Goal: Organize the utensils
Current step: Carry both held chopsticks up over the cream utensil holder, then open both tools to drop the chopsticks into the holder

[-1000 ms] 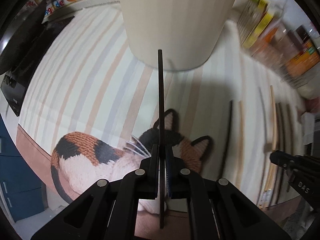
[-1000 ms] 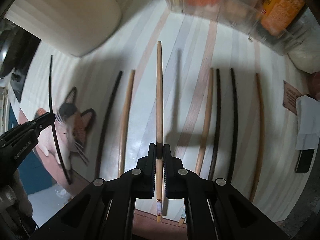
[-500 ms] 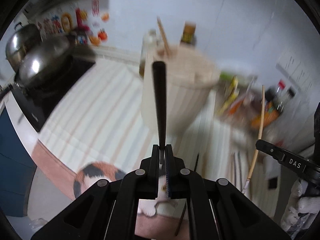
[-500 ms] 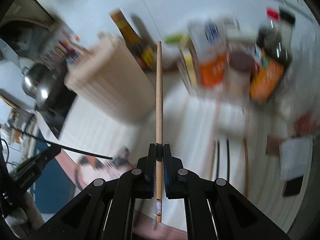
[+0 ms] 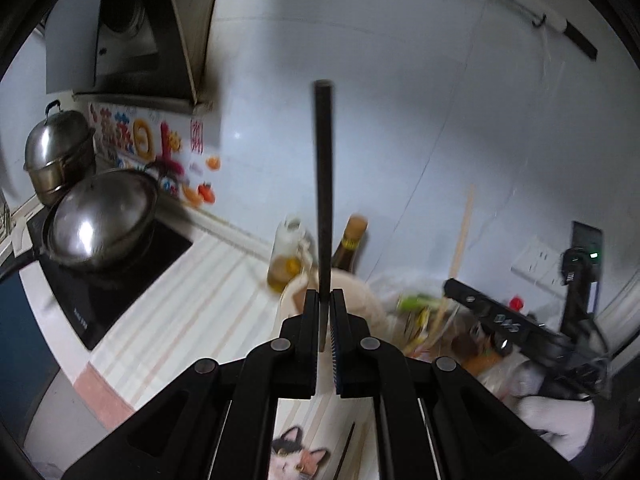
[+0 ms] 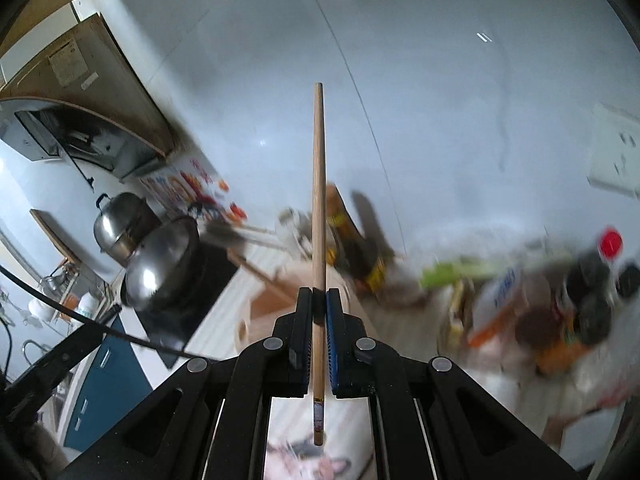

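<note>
Fingers of the left gripper [image 5: 325, 312] are pinched tight on a black chopstick [image 5: 323, 184], which stands up out of the jaws against the white wall. On the right gripper [image 6: 319, 312] the fingers are likewise closed on a wooden chopstick [image 6: 318, 216], gripped low on its length so its printed end hangs below the pads. Each stick is clear of the counter, raised above the cream utensil holder [image 5: 356, 300] — the landmark here.

Nearest, below and in front of the holder, the cat-print mat [image 5: 298, 458] lies on the striped counter, and one dark chopstick [image 5: 345, 454] shows on the mat just beside the cat picture; more may lie there, but the gripper bodies hide that area. The holder's rim sits just behind the left fingertips. In the right wrist view a wooden stick [image 6: 260, 274] leans inside it, so some sorting looks done already.

Behind the holder stand an oil bottle [image 5: 286, 256] and a dark sauce bottle [image 5: 350, 246]; to its left, further off, a steel wok lid [image 5: 100, 218] on the hob.

My reading — the task is partway: two sticks are lifted and not yet dropped in, and at least one waits on the mat. Both carried sticks need tipping down over the holder's mouth.
</note>
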`<action>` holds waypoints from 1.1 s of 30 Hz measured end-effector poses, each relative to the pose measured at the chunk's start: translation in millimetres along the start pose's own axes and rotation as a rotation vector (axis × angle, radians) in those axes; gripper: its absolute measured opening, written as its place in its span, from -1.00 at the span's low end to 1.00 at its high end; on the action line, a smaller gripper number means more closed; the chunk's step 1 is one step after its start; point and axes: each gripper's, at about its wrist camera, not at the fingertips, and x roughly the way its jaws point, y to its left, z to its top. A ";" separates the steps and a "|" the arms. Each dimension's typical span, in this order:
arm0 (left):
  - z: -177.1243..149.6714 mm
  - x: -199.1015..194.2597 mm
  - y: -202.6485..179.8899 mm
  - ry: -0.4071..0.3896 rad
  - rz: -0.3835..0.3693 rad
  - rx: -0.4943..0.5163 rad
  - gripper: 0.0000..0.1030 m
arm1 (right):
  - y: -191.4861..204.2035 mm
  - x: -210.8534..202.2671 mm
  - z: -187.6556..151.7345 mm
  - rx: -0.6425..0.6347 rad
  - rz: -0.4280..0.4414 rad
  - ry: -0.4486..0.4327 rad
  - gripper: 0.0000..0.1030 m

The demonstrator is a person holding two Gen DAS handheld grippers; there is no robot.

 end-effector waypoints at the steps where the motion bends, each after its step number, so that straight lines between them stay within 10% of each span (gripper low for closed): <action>1: 4.9 2.0 -1.9 -0.006 -0.003 0.002 -0.94 | 3.2 3.0 8.1 -0.001 0.003 -0.010 -0.87; 14: 47.3 95.0 -15.7 0.083 -0.017 0.026 -0.94 | 0.2 86.4 68.4 0.030 0.012 -0.081 -0.87; 28: 35.5 145.1 2.5 0.284 -0.106 -0.084 -0.86 | 6.1 128.6 47.5 -0.064 0.025 -0.006 -0.81; 30: 35.3 131.8 3.6 0.245 -0.071 -0.060 -0.73 | 1.1 117.1 45.1 -0.055 0.026 0.002 -0.34; 33: 32.7 113.9 8.6 0.207 -0.032 -0.057 0.48 | -5.3 93.0 39.5 -0.048 0.009 -0.021 -0.14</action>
